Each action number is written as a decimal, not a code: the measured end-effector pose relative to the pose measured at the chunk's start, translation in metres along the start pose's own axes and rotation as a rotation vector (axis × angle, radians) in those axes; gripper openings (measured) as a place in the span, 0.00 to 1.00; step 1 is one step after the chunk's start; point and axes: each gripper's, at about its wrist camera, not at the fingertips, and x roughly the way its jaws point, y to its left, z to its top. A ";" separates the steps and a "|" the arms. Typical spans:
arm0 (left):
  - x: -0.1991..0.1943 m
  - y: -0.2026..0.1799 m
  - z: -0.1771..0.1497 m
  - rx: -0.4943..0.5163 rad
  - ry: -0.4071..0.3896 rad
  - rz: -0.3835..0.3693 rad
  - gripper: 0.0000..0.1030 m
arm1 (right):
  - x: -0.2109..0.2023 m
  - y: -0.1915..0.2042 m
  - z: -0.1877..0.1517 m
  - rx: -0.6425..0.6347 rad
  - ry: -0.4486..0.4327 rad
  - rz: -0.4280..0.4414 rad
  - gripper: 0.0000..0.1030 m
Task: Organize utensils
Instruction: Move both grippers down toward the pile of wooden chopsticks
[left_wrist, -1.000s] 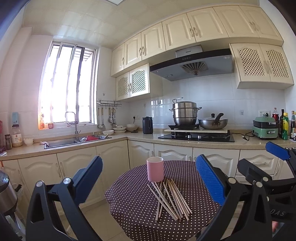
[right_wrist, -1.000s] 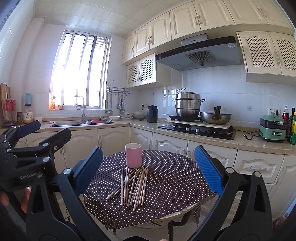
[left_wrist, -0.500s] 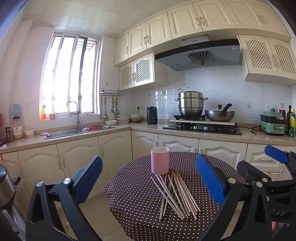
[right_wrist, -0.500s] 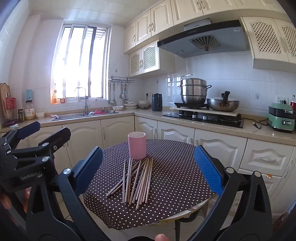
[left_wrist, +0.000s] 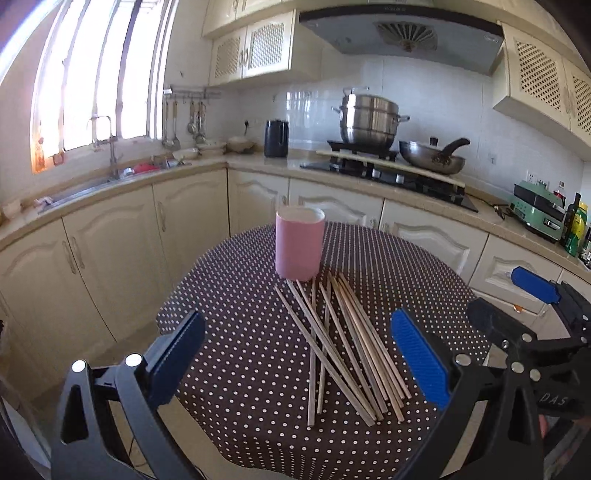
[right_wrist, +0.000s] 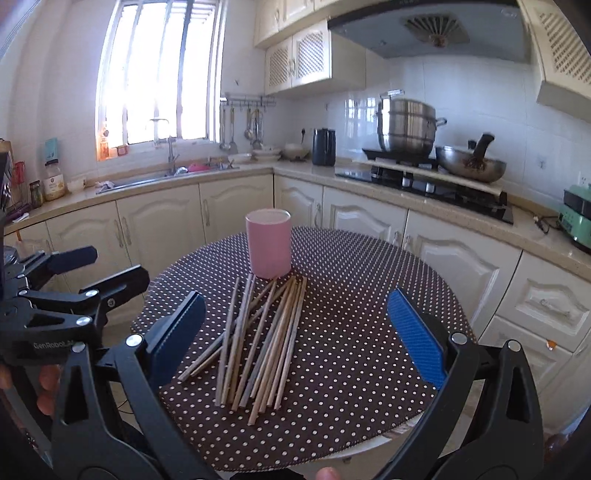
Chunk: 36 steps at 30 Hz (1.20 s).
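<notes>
Several wooden chopsticks (left_wrist: 343, 343) lie in a loose pile on a round table with a brown polka-dot cloth (left_wrist: 240, 295). A pink cup (left_wrist: 299, 245) stands upright just behind them. My left gripper (left_wrist: 299, 354) is open and empty, held above the table's near edge with the chopsticks between its blue pads. In the right wrist view the chopsticks (right_wrist: 258, 339) and the cup (right_wrist: 269, 248) show again on the cloth (right_wrist: 351, 295). My right gripper (right_wrist: 295, 336) is open and empty over the near edge. Each gripper shows at the other view's side.
Kitchen cabinets (left_wrist: 110, 251) and a counter wrap behind the table, with a sink (left_wrist: 81, 188) at left, a black kettle (left_wrist: 276, 138), a steel pot (left_wrist: 369, 118) and a wok (left_wrist: 432, 158) on the stove. A green appliance (left_wrist: 539, 210) and bottles stand at right.
Both grippers have moved forward and tilted down towards the table. The cup and chopsticks now look larger and closer. Both grippers stay open.
</notes>
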 end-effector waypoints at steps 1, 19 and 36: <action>0.015 0.004 0.001 -0.007 0.054 -0.020 0.96 | 0.010 -0.004 0.000 0.010 0.023 0.027 0.94; 0.189 0.027 -0.005 -0.126 0.531 -0.063 0.57 | 0.155 -0.038 -0.012 0.078 0.495 0.161 0.62; 0.242 0.022 0.006 -0.025 0.622 0.064 0.13 | 0.216 -0.033 -0.008 0.049 0.720 0.180 0.33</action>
